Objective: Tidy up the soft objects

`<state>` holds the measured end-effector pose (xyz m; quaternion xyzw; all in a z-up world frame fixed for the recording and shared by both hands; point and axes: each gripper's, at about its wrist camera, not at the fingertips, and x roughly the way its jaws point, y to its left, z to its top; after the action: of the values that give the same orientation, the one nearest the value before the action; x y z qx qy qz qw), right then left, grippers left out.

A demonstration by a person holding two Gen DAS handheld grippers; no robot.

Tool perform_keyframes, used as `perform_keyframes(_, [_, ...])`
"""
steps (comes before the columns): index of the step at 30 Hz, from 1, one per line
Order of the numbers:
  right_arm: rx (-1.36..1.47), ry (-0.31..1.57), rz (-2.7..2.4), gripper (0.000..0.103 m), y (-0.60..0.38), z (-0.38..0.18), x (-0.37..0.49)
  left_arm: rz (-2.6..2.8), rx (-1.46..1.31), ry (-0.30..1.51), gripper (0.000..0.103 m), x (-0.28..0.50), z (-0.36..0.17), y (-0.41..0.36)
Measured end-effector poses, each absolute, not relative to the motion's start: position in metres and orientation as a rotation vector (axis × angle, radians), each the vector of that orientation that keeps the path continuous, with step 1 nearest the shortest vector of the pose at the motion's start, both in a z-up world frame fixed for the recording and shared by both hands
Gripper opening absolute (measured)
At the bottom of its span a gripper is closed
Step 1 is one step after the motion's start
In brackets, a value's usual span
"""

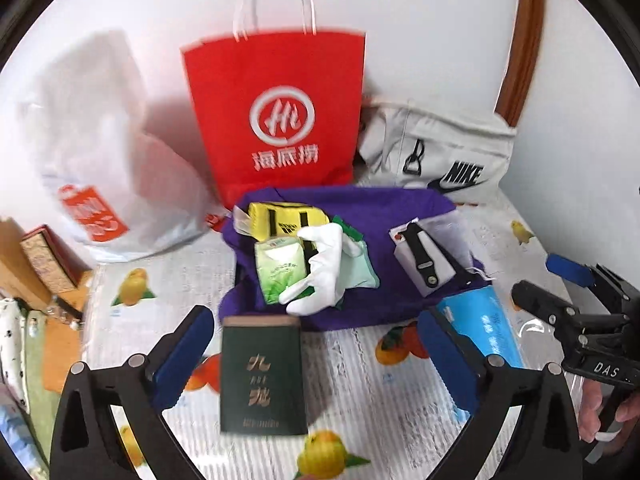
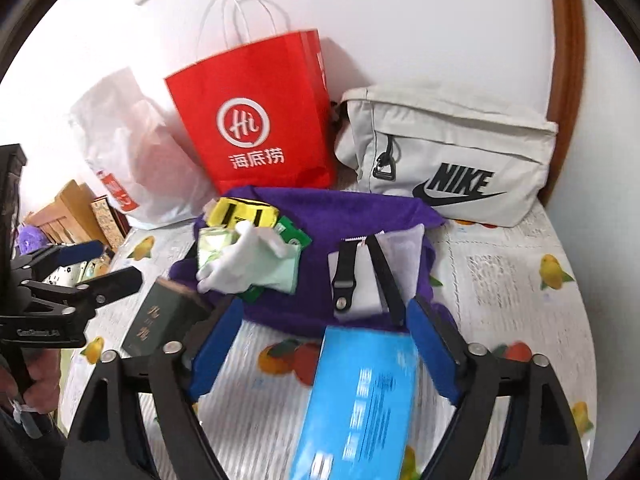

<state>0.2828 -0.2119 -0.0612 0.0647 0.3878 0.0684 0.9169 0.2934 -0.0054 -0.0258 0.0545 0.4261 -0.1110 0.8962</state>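
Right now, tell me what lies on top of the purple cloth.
On the purple cloth: a white glove, green packet, yellow pouch, mint pouch, white strapped case. Whatever lies beneath is hidden.

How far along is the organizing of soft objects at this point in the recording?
Early, it seems. Nothing looks sorted yet: the white glove, green packet and yellow pouch lie piled on the purple cloth. Both grippers are open and hold nothing: the left gripper frames the dark green box, the right gripper frames the blue pack. All of the sorting is left.
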Motion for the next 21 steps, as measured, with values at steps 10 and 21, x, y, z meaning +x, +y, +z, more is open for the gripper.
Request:
perform_keyframes(10, [0.119,0.736,0.091,0.103,-0.207,-0.036,0.173,-0.217,0.065,0.804,0.103,0.184,0.009,-0.001])
perform_keyframes(21, [0.162,0.698,0.054,0.103,-0.214,-0.025,0.076,-0.153,0.108,0.725,0.103,0.090,0.017,-0.006])
